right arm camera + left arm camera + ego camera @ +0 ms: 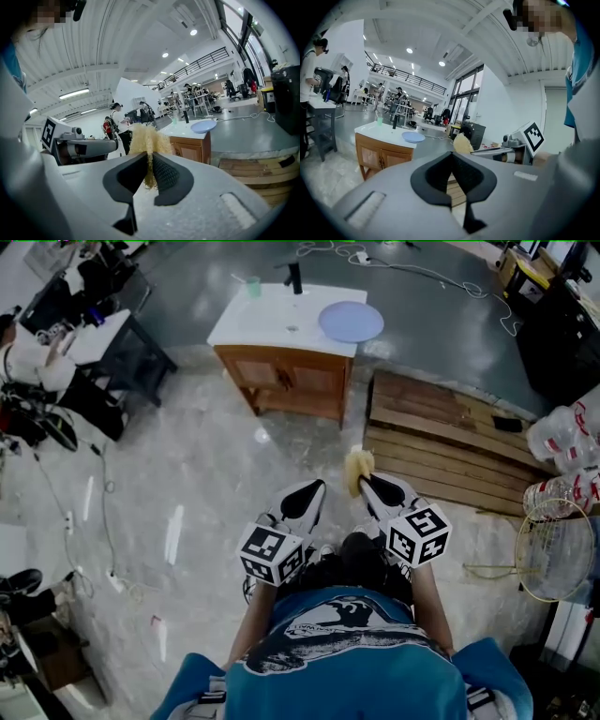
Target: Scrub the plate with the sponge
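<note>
Left gripper near chest, jaws together, empty; right gripper clamped on sponge, carried ready. Plate lies far ahead on counter, so approach likely comes first.

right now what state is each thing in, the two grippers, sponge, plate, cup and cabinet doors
left gripper, shut, nothing between its fingers
right gripper, shut on the sponge
sponge, pinched between the fingers, held in the air, far from the plate
plate, lying flat on the countertop, untouched
cup, upright on the countertop
cabinet doors, closed
</note>
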Tool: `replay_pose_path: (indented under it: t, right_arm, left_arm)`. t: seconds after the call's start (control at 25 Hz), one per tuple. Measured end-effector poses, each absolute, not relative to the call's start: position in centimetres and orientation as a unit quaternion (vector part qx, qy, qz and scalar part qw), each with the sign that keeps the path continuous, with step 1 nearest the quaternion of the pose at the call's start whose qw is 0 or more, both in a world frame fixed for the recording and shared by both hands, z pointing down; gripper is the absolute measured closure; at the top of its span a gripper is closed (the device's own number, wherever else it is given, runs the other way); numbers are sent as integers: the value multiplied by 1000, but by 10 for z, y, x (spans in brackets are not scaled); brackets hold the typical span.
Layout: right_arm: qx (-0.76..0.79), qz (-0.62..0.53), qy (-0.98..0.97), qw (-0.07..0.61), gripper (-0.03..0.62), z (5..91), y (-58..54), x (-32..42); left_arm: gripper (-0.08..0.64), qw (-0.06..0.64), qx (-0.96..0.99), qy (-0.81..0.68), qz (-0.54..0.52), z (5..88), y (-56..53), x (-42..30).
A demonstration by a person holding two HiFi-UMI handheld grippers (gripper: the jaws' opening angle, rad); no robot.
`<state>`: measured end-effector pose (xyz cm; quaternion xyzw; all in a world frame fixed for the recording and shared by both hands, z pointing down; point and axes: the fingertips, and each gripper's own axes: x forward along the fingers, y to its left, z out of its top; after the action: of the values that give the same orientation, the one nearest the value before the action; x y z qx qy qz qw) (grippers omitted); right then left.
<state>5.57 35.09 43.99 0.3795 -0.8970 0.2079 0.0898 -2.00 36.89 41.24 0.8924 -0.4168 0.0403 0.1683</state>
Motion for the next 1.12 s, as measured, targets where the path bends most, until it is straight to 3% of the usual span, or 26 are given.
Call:
replay_pose_path:
  t: [0.36, 1.12]
  right_arm:
    - [393, 219, -888, 92, 560, 449, 303, 74]
    - [325, 228, -912, 99, 560, 454, 62, 101]
  left_arm:
    - [548, 180, 894, -408, 46, 426, 322, -10]
    - [548, 181, 854, -484, 54, 423, 100, 10]
